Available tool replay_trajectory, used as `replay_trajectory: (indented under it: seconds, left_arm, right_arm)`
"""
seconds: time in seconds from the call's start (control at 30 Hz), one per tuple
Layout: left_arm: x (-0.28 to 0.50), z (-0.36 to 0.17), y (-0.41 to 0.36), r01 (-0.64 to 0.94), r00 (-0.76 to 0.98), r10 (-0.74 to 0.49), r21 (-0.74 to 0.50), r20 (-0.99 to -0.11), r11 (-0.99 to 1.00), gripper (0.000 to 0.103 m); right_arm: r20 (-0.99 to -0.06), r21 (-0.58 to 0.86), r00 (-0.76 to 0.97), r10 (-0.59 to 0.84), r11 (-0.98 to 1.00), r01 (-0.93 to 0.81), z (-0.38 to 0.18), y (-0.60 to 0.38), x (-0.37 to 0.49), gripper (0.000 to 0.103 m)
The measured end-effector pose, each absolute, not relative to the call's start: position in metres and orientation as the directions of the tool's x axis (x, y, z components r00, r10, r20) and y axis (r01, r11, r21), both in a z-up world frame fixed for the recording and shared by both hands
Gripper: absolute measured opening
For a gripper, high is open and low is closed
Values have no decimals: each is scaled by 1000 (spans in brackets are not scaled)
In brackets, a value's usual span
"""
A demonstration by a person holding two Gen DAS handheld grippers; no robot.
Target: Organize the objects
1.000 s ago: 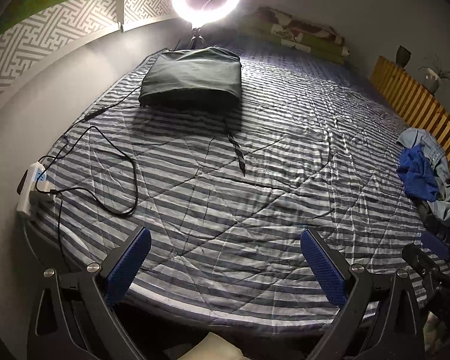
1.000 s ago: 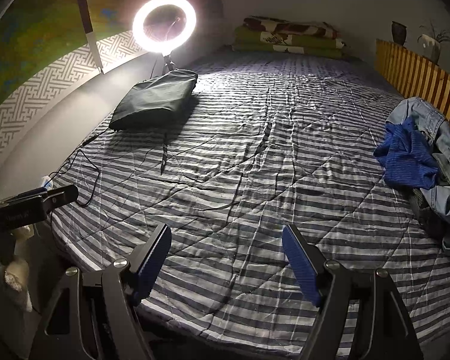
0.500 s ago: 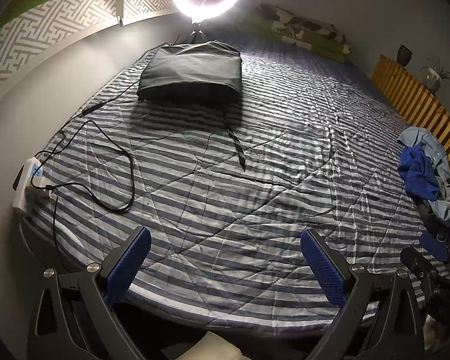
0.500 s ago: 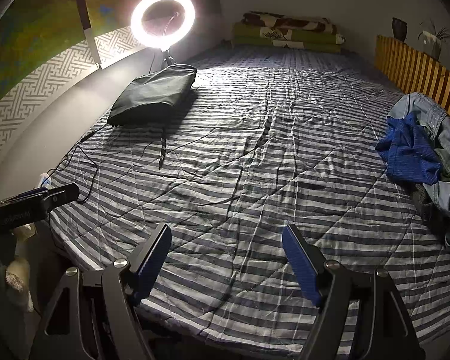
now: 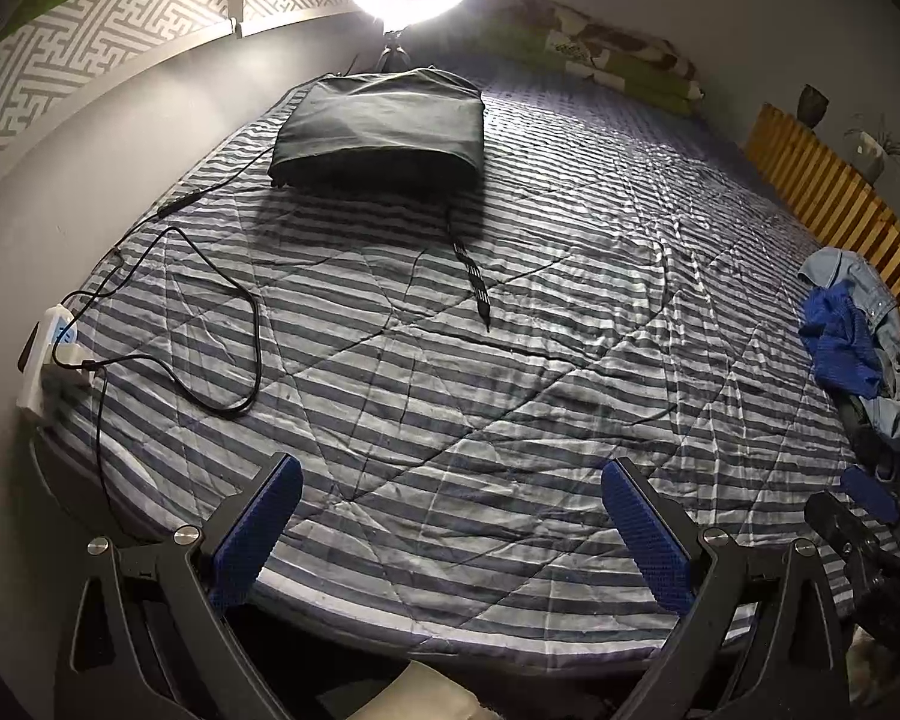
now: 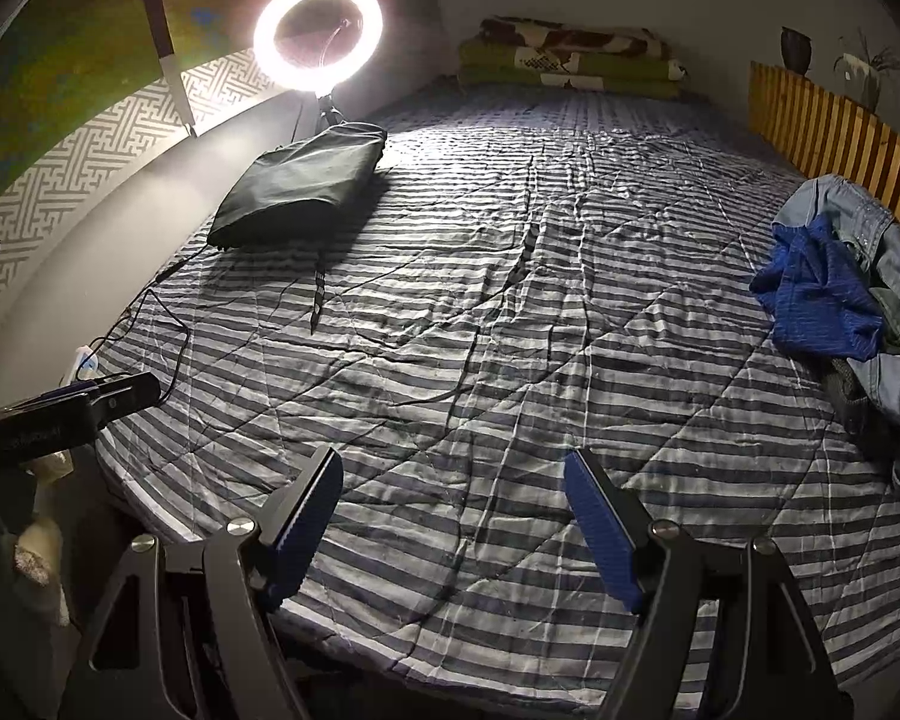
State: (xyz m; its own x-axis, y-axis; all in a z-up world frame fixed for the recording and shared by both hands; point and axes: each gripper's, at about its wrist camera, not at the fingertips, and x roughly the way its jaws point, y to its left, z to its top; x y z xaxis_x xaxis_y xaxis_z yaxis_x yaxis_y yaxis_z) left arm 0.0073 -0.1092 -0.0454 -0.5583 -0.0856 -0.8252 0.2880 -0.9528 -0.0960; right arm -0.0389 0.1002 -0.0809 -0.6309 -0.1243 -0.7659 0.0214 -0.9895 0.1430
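A heap of clothes lies at the bed's right edge: a blue knit garment (image 6: pixel 822 300) on a light denim jacket (image 6: pixel 870 222); the left wrist view shows both too, the blue garment (image 5: pixel 840 342) and the jacket (image 5: pixel 846 270). A dark folded bag (image 5: pixel 384 126) with a black strap (image 5: pixel 471 285) lies far left near the ring light; it also shows in the right wrist view (image 6: pixel 300 192). My left gripper (image 5: pixel 450 528) and right gripper (image 6: pixel 450 516) are both open and empty above the near edge of the striped quilt (image 6: pixel 510 330).
A lit ring light (image 6: pixel 318 33) stands at the far left corner. A black cable (image 5: pixel 222 324) loops over the quilt to a white power strip (image 5: pixel 45 360) at the left edge. Folded blankets (image 6: pixel 570 60) lie at the head. A wooden slat rail (image 6: pixel 828 126) runs along the right.
Both grippers have moved slightly forward over the bed's near edge; the left view has tilted down a little. Both stay open and empty. Nothing on the bed has moved.
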Motion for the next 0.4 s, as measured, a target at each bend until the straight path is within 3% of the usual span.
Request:
replay_trajectory:
  seconds: [0.4]
  left_arm:
    - [1, -55, -109, 285, -548, -75, -101, -833, -953, 101]
  right_arm:
    - [-775, 147, -621, -120, -989, 8, -87, 100, -43, 73]
